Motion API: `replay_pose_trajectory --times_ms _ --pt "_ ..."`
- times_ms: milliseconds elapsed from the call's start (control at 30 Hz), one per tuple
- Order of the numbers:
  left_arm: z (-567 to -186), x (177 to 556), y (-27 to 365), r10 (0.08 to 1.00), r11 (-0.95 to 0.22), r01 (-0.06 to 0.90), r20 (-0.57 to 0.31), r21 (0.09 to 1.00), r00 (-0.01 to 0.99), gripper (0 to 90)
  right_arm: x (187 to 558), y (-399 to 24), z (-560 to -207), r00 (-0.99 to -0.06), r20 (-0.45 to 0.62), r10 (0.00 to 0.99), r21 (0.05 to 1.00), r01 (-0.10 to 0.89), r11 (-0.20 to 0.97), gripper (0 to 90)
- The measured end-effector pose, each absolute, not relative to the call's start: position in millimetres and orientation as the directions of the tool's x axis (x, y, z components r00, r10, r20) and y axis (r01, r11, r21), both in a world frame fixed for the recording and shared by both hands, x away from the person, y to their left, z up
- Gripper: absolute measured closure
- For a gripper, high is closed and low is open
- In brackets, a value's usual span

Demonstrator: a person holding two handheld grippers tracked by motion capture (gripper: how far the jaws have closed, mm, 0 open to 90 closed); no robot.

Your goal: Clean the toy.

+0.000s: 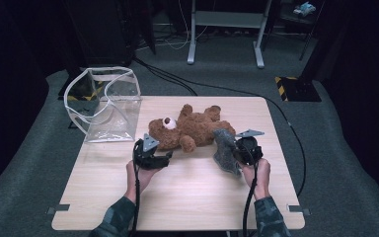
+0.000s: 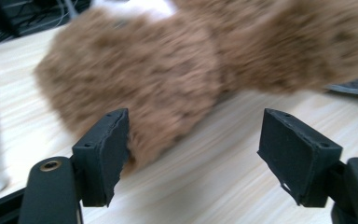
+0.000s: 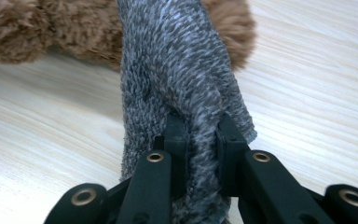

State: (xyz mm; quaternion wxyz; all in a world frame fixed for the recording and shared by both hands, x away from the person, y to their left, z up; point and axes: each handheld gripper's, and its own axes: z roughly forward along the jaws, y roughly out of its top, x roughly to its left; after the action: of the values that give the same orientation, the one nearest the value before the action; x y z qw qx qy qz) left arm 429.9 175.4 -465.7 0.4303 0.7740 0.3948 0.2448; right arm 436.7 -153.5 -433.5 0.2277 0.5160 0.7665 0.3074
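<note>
We see our right gripper (image 3: 200, 135) clamped on the grey knitted cloth (image 3: 177, 70), our left gripper (image 2: 193, 154) open beside the teddy bear (image 2: 168, 65)

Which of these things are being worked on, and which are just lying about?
In use:
- teddy bear, lying in front of the open left claw
- grey cloth, pinched in the right claw

Lying about:
- clear bag at the table's far left corner
- metal stand on the floor behind
</note>
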Motion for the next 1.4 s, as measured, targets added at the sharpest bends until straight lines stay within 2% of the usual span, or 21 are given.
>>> replay_pose_trajectory --times_ms 233,467,567,767,867,1100,1400 --pt "-461.5 430.0 134.6 0.772 -0.37 0.362 0.067 0.856 0.632 21.9 433.4 -163.5 -438.4 -0.342 -0.014 0.94 0.706 0.662 0.252 78.7" --pt "-463.7 436.2 107.1 0.767 -0.386 0.355 0.082 0.851 0.636 21.7 433.0 -162.8 -440.2 -0.342 -0.014 0.94 0.705 0.663 0.252 78.6" --pt "-465.8 441.1 103.8 0.778 -0.38 0.36 0.085 0.852 0.622 31.1 433.2 -161.9 -440.5 -0.346 -0.013 0.938 0.706 0.661 0.254 78.6" --pt "-467.3 446.6 105.1 0.789 -0.375 0.349 0.098 0.859 0.607 60.8 432.1 -160.2 -441.7 -0.35 -0.009 0.937 0.709 0.659 0.253 78.6" --pt "-465.3 448.7 106.2 0.778 -0.379 0.331 0.105 0.864 0.619 68.5 430.8 -159.3 -441.0 -0.354 -0.008 0.935 0.712 0.654 0.254 78.6" --pt "-447.7 455.6 116.9 0.752 -0.399 0.285 0.133 0.872 0.646 72.0 428.2 -153.6 -437.3 -0.374 -0.01 0.927 0.726 0.635 0.264 78.6" --pt "-429.9 469.4 127.4 0.735 -0.394 0.308 0.096 0.866 0.671 71.1 430.1 -136.1 -435.0 -0.424 -0.012 0.905 0.747 0.599 0.29 78.6"
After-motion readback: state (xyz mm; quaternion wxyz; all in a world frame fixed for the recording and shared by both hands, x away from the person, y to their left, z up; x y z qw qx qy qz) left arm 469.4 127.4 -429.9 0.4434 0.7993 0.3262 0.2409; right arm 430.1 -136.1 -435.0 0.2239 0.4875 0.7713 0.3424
